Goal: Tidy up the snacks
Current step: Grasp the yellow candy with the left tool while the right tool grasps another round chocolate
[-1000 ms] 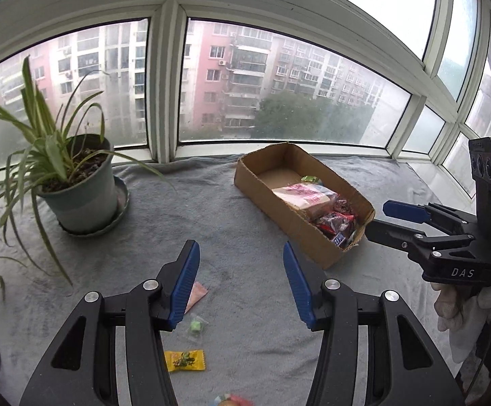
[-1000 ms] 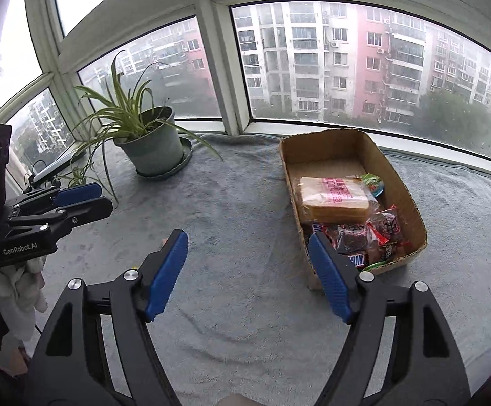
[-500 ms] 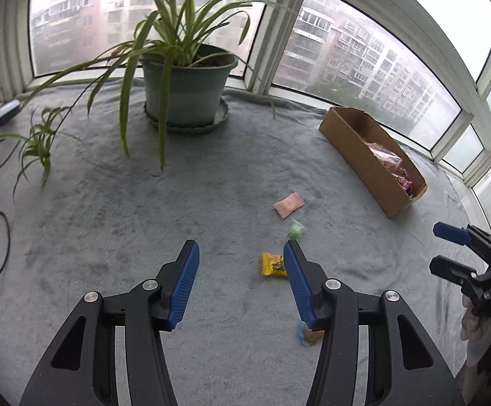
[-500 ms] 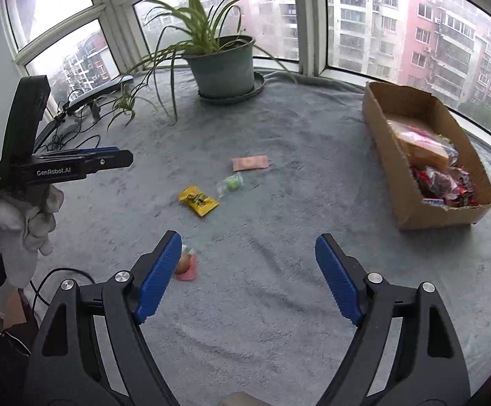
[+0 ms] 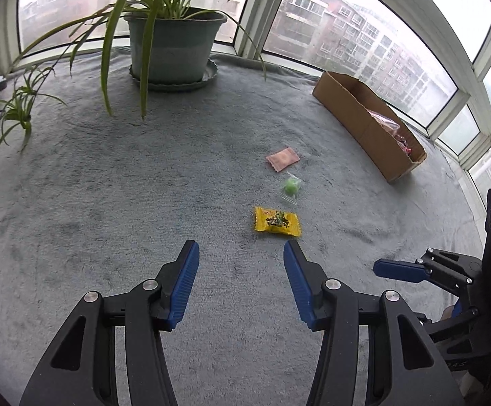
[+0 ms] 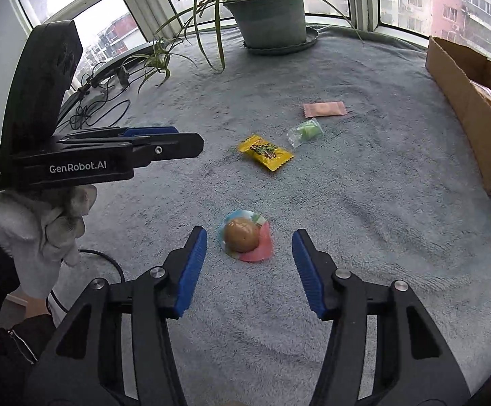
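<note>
Pick-up approach under way; four snacks outstanding on the blanket.

Left wrist view: left gripper (image 5: 241, 272) is seen spread and empty, low centre; yellow packet (image 5: 277, 221) lies just beyond its tips, green candy (image 5: 291, 186) and pink sachet (image 5: 282, 159) above, box (image 5: 364, 125) upper right. A short advance and closure is judged necessary. Right wrist view: right gripper (image 6: 249, 264) is closing, pads apart, round snack (image 6: 246, 239) between and just ahead, untouched. "GenRobot.AI" is read on the left gripper's side; packet print is illegible.
</note>
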{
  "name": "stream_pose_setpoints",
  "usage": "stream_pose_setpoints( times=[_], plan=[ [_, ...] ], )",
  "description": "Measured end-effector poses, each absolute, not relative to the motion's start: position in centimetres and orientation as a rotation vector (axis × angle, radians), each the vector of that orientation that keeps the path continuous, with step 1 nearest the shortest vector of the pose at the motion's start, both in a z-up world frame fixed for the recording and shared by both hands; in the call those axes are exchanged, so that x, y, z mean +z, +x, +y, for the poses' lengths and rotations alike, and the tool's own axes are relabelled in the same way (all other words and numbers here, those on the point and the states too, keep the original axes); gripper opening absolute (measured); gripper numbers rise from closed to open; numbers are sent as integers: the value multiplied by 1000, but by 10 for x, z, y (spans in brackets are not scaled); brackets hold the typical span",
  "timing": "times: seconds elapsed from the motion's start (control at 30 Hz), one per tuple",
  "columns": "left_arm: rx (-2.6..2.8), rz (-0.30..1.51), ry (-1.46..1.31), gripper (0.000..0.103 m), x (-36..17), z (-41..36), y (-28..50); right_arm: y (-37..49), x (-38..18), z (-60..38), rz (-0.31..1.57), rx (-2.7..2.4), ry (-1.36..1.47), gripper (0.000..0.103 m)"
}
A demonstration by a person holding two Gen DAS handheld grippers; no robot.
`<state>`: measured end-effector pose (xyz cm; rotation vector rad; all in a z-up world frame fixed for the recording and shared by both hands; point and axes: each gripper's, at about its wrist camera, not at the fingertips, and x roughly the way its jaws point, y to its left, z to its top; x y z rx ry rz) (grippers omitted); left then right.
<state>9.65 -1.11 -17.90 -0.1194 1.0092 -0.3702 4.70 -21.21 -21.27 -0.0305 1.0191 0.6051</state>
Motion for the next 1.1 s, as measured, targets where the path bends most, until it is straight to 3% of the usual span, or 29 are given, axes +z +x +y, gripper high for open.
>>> stream_pose_setpoints(
  times=[0.3,0.83,1.1],
  plan=[
    [-434,1033,-71,51,-189,-28,103,52,-223,-195,1034,618,-60,42],
    [-519,1133,-185,46,-210,-45,133,56,-232,-192,1063,624,-50,40],
    [-514,1109,-78,46,-210,-64,149,58,-232,-186,1049,600,-108,39]
  ],
)
